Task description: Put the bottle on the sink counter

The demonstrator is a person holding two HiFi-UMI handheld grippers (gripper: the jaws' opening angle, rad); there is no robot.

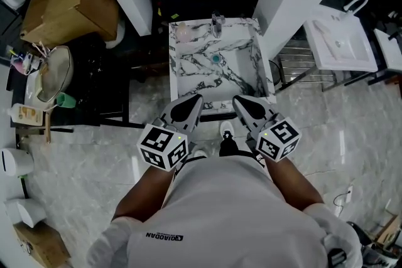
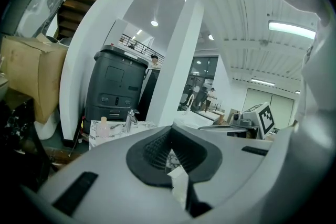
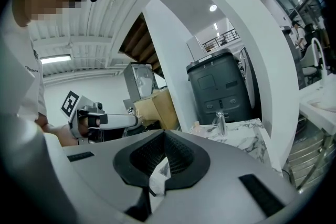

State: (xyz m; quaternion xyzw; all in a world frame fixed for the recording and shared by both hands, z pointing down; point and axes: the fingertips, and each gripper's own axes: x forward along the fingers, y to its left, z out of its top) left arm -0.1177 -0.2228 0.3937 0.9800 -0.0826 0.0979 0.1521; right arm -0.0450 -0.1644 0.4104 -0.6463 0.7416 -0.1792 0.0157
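On marble sink counter, pale-pink bottle, upright

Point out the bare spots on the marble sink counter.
Bare: the back ledge of the sink counter right of the faucet, and the basin around the drain. Crowded: the back-left corner, where the pink bottle stands beside the faucet.

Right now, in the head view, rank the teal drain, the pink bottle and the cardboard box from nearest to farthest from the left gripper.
1. Teal drain, just ahead of the left gripper.
2. Pink bottle, at the back left of the counter.
3. Cardboard box, far off to the left.
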